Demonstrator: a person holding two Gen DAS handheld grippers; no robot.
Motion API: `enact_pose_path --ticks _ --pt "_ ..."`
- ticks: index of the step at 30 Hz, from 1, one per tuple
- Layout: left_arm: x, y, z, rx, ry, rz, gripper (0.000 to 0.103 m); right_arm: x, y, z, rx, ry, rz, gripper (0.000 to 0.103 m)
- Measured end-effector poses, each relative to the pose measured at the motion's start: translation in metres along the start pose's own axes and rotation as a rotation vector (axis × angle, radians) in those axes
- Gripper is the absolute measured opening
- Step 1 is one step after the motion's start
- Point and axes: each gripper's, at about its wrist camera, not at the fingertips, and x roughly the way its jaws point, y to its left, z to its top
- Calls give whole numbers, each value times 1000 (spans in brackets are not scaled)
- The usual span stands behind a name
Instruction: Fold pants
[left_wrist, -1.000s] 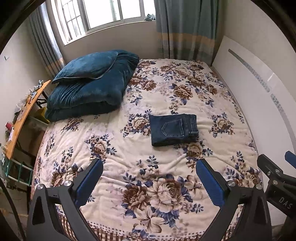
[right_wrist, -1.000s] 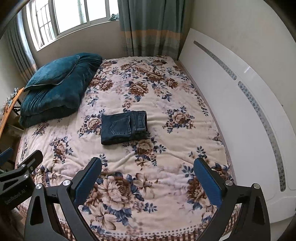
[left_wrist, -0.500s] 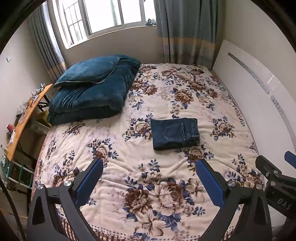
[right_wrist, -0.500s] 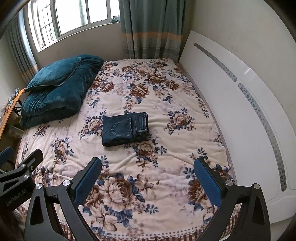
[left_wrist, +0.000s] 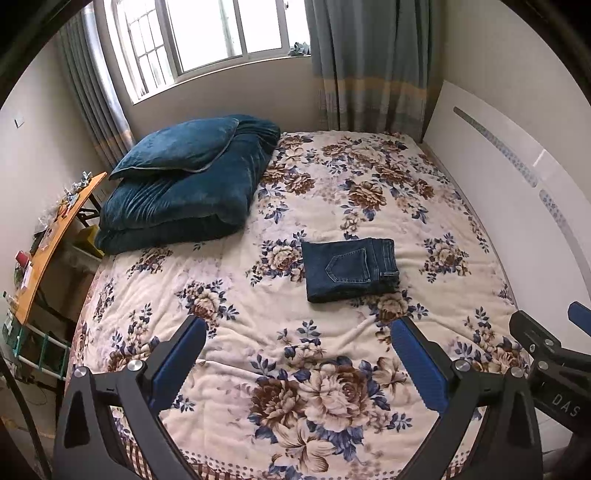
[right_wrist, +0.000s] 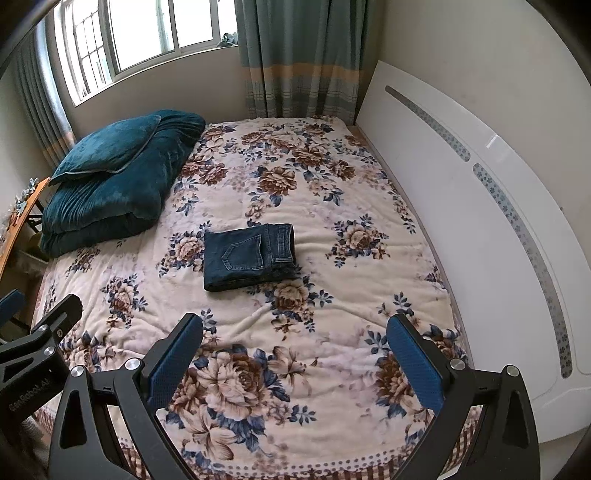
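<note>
Jeans (left_wrist: 351, 269) lie folded into a compact dark-blue rectangle, back pocket up, waistband edge at 3 o'clock, on the floral bedspread (left_wrist: 295, 369) approx mid-bed.

Left gripper (left_wrist: 297, 362): jaws spread wide, nothing between them, blue pads (left_wrist: 177, 363) facing each other, held above the near end of the bed. Jeans sit at approx 12–1 o'clock from it, well apart, no contact. Right gripper's black body pokes into the left wrist view at 3–4 o'clock.

Right gripper (right_wrist: 293, 360): also spread wide and empty, over the near bed edge. From it the jeans (right_wrist: 249, 256) lie at approx 11–12 o'clock, well apart. Left gripper's body shows at 8–9 o'clock in the right wrist view.

Further out: folded teal quilt (left_wrist: 184, 199) w/ a teal pillow (left_wrist: 177, 147) on top, at 10–11 o'clock from the jeans, near the far left corner of the bed, not touching them. White headboard (right_wrist: 480, 221) runs along the bed's 3 o'clock side. Window (left_wrist: 207, 33) at 12 o'clock on the far wall, grey-blue curtains (left_wrist: 369, 66) w/ a tan band beside it. Orange-topped side table (left_wrist: 48, 243) w/ small clutter at 9 o'clock beside the bed; items on it too small to tell.
</note>
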Motion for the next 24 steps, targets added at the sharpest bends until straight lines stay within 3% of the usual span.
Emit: enact_pose_path --ticks 24 --pt "-5 0 2 -2 -8 8 102 -3 0 0 4 -4 1 102"
